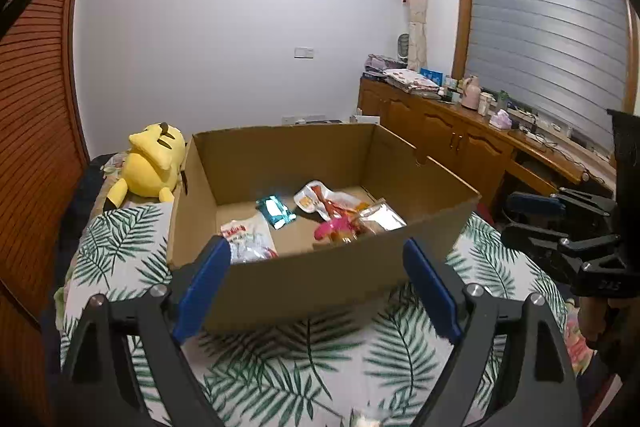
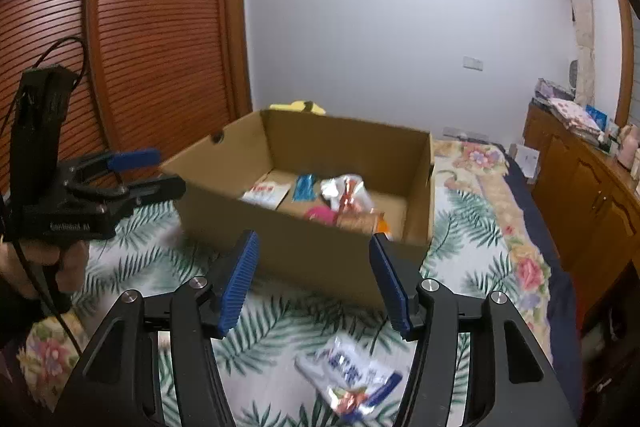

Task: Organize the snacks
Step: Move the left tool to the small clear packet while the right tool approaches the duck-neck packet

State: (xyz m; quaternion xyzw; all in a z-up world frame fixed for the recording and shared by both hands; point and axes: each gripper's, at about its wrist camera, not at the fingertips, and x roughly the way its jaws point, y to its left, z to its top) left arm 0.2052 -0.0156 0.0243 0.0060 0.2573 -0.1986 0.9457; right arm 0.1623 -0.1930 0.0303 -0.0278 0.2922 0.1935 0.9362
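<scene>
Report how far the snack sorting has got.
Done: several packets already lie in the cardboard box, among them a teal packet, a silver pouch and a red-and-white bag. In hand: nothing; the left gripper and right gripper are both open and empty. Left: at least a white-and-blue snack packet still lies on the leaf-print sheet below the right gripper.
</scene>
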